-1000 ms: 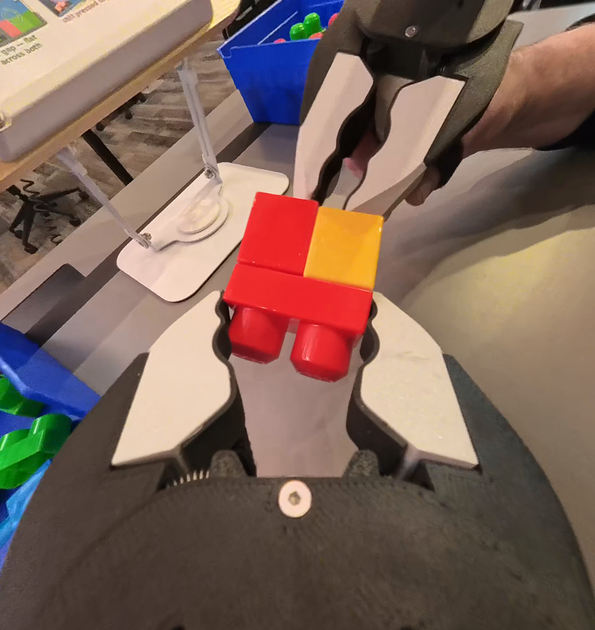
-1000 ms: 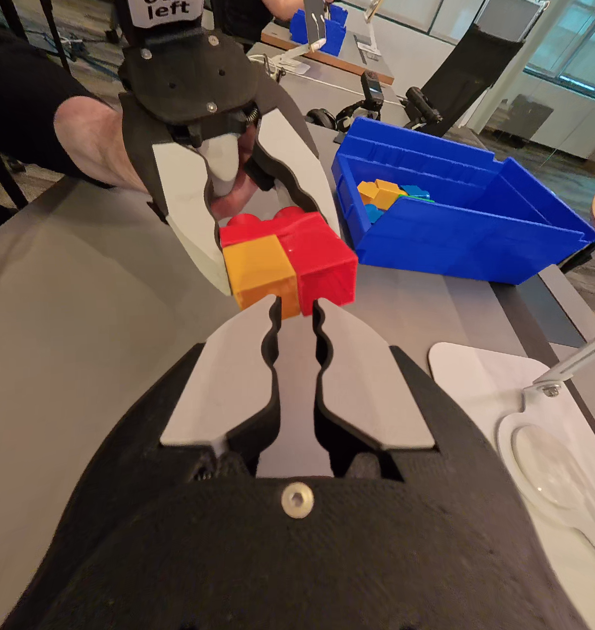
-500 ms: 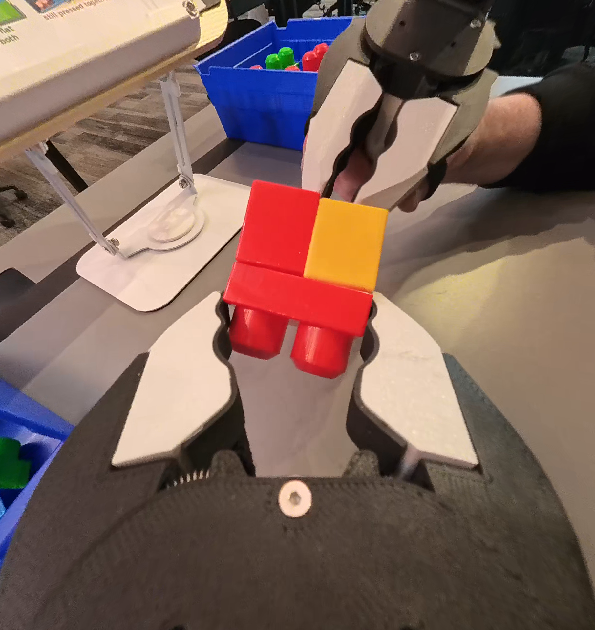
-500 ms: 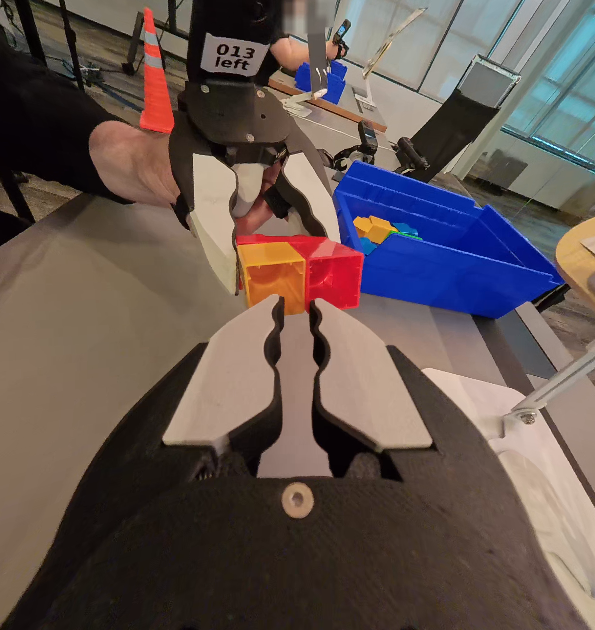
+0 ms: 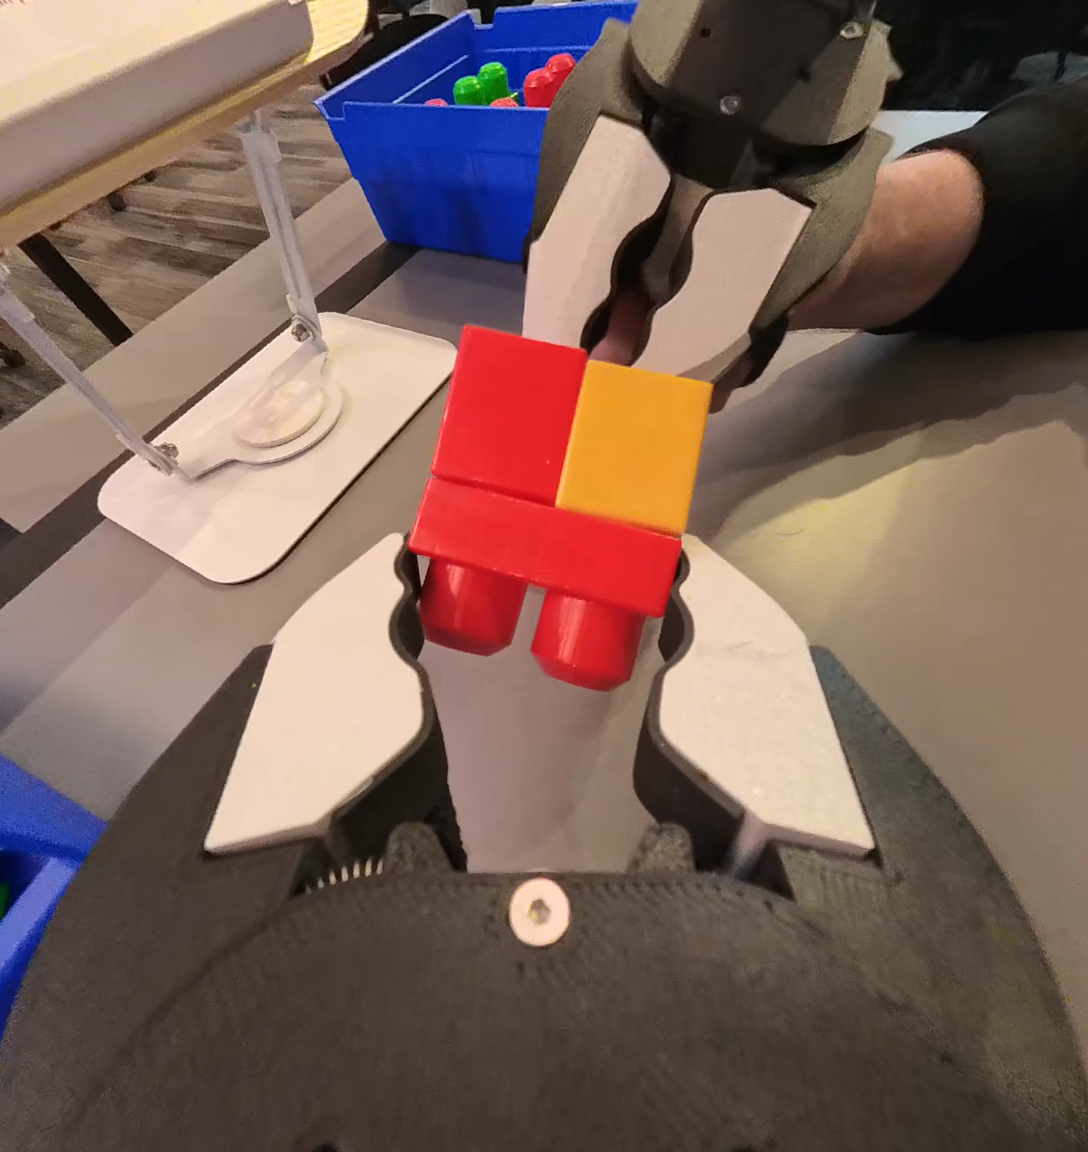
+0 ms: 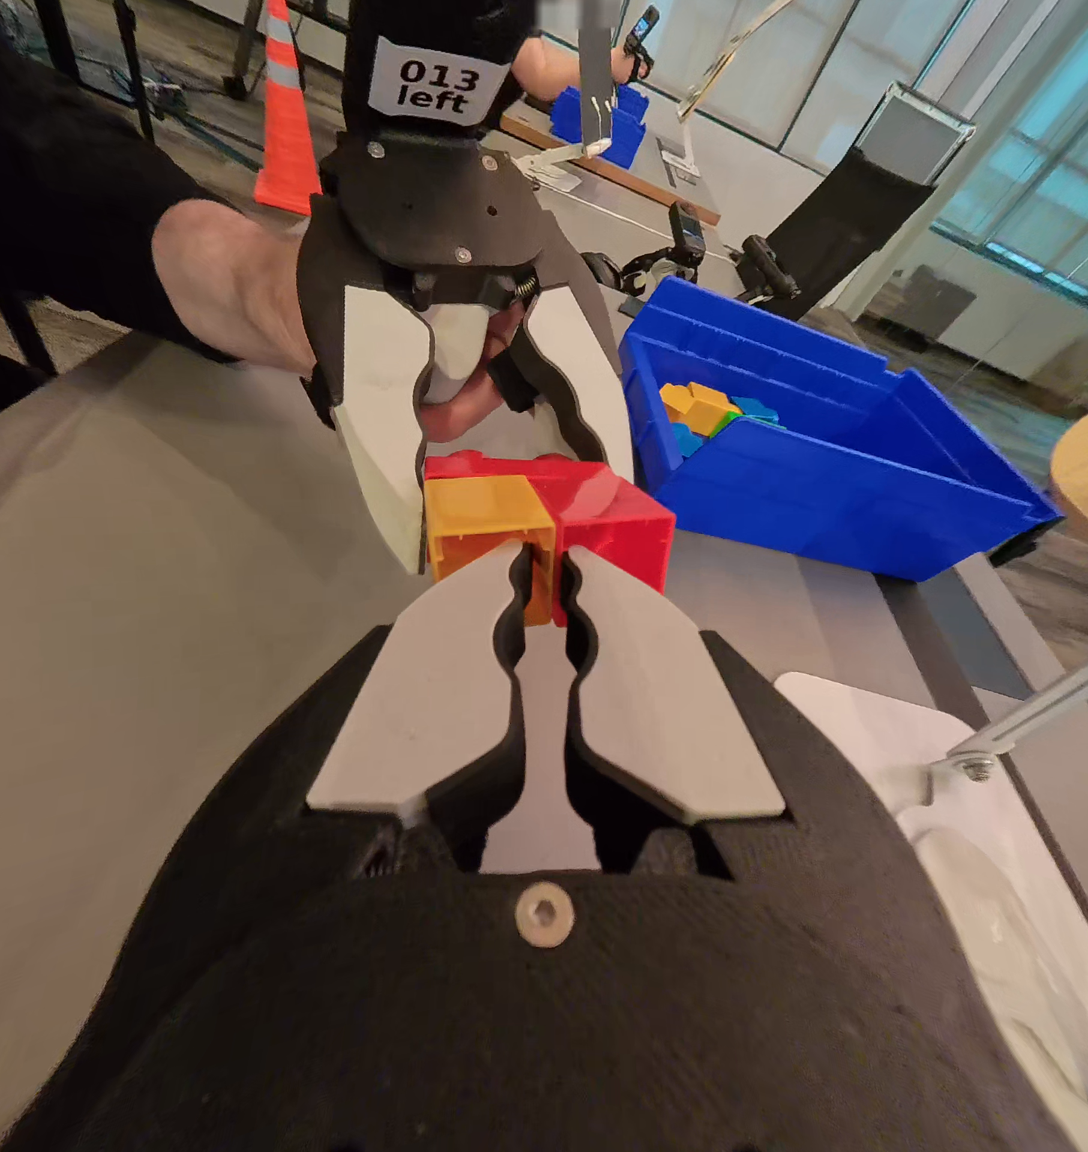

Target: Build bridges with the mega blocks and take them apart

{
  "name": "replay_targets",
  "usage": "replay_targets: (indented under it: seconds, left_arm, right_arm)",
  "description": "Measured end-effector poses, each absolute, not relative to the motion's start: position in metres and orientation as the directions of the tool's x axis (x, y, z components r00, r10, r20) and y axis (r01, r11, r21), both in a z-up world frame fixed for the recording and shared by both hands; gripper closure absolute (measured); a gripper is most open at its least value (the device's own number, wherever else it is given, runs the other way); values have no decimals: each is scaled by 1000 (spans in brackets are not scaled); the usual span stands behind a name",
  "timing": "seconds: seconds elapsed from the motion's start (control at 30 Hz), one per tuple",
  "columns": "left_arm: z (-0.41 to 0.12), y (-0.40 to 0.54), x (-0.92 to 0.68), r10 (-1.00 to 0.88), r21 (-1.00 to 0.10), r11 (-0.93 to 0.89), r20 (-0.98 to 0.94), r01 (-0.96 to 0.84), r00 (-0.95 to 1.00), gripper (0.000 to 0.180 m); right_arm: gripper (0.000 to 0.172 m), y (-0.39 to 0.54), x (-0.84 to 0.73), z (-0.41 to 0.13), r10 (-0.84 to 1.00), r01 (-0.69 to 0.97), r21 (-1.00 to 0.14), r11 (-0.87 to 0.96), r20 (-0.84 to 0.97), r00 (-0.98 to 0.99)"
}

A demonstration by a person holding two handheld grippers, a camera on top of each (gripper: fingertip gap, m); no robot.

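Spanning the left gripper (image 5: 544, 561), the long red block (image 5: 541, 555) is clamped at both ends between its pads, above the grey table (image 5: 903, 623). A red cube (image 5: 510, 411) and an orange cube (image 5: 635, 449) sit attached beyond it. From the opposite side, the right gripper (image 6: 542, 564) pinches the adjoining walls of both cubes.

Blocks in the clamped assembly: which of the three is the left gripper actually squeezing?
The long red two-stud block, the one with round pegs. The left gripper clamps its two ends; the square red block and orange block sit beyond the fingertips.
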State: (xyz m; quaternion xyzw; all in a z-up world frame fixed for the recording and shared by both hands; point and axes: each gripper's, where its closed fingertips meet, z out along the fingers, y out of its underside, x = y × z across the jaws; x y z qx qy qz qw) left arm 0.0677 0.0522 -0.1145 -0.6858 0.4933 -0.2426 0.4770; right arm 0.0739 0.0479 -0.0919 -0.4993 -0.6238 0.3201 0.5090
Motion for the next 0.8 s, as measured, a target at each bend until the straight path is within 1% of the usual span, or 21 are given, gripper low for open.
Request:
replay_targets:
  seconds: [0.1, 0.2, 0.33, 0.43, 0.57, 0.63, 0.73, 0.8]
  left_arm:
    - [-106, 50, 70, -914, -911, -60, -114, -408, 390, 105]
    - [-94, 47, 72, -920, -928, -37, -113, -371, 376, 105]
    - [-76, 36, 74, -946, -952, 4, -103, -306, 309, 103]
    - [-67, 26, 75, -961, -961, 59, -128, -269, 246, 97]
    - [-63, 19, 78, -975, -967, 57, -107, -246, 195, 96]
    - [-62, 20, 78, -975, -972, 42, -90, -232, 202, 105]
    - [-63, 20, 80, -977, -974, 30, -75, -223, 199, 106]
    - [-61, 22, 82, -968, -976, 58, -107, -209, 229, 106]
  right_arm:
    - [166, 45, 75, -87, 966, 252, -935, 250, 259, 0]
    - [168, 40, 77, -78, 987, 168, -973, 159, 154, -41]
    - [169, 31, 78, -66, 991, 79, -991, 104, 96, -97]
    - [170, 28, 83, -55, 988, 10, -999, 46, 44, -147]
    - [170, 23, 87, -49, 980, -34, -999, 22, 28, -197]
    - [169, 21, 88, -48, 979, -31, -999, 39, 44, -201]
    - [170, 19, 87, -48, 977, -30, -998, 50, 55, -204]
    - [169, 21, 87, -47, 979, -43, -998, 36, 43, -198]
